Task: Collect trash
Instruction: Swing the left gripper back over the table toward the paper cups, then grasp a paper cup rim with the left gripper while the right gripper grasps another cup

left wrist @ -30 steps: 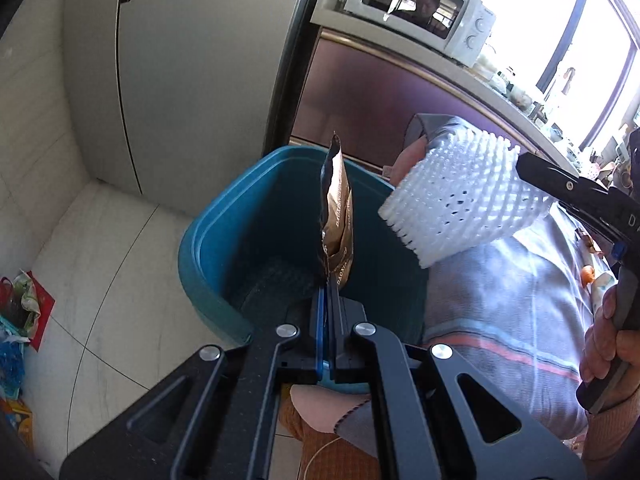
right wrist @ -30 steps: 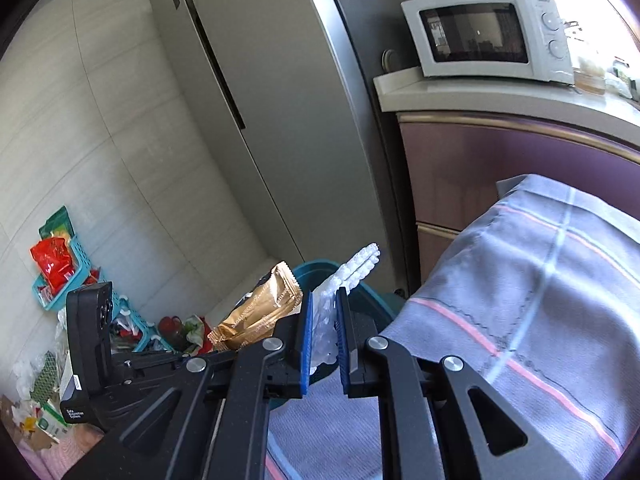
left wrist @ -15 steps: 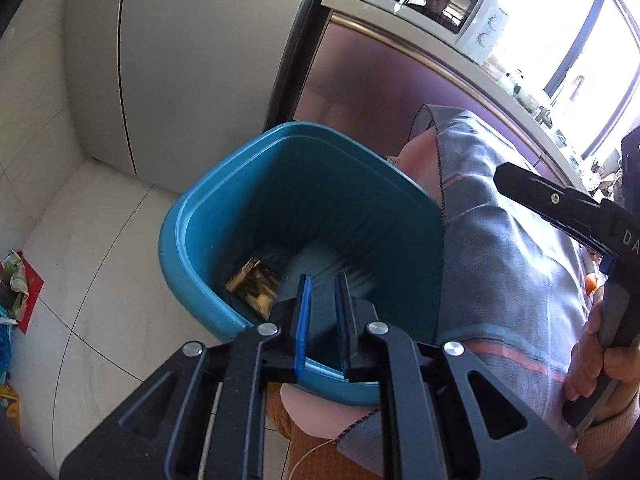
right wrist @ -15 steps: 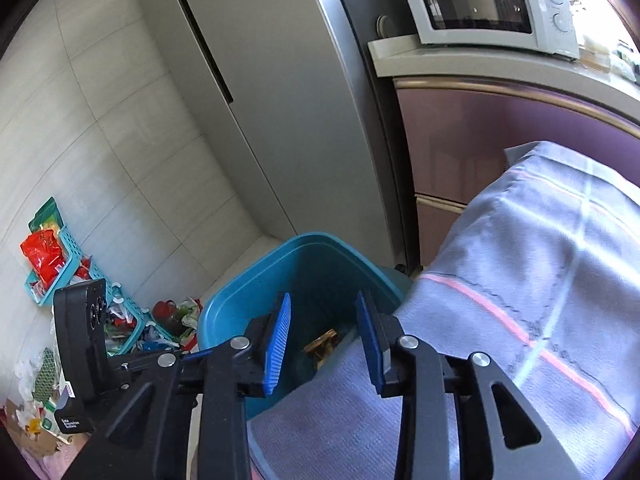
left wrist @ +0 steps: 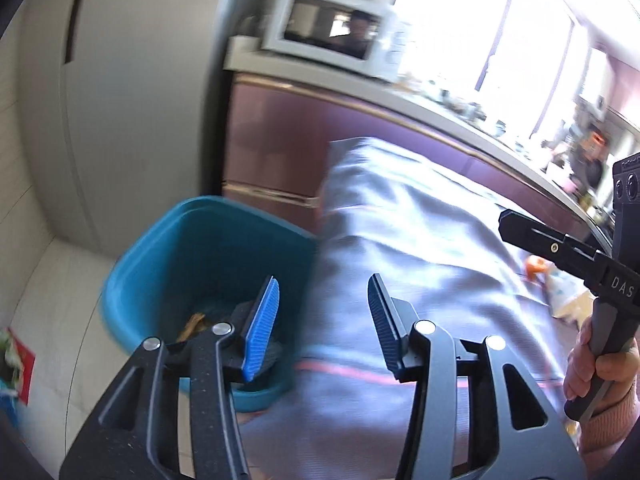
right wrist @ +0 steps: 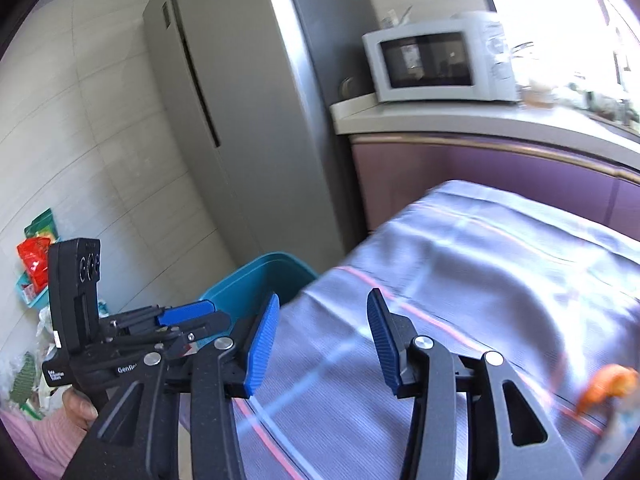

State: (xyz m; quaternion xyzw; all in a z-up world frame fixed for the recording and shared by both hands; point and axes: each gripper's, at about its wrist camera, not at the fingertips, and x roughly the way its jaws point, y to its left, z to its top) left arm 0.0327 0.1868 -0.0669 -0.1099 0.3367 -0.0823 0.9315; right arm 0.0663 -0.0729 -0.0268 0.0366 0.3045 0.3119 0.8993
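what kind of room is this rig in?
Most likely a home kitchen: a white microwave oven stands on a pale countertop over purple cabinet fronts, beside a tall grey refrigerator. A teal plastic bin stands on the tiled floor.

Black tool (left wrist: 323,320), blue pads (left wrist: 262,320), seemingly pink sleeve (left wrist: 608,428)
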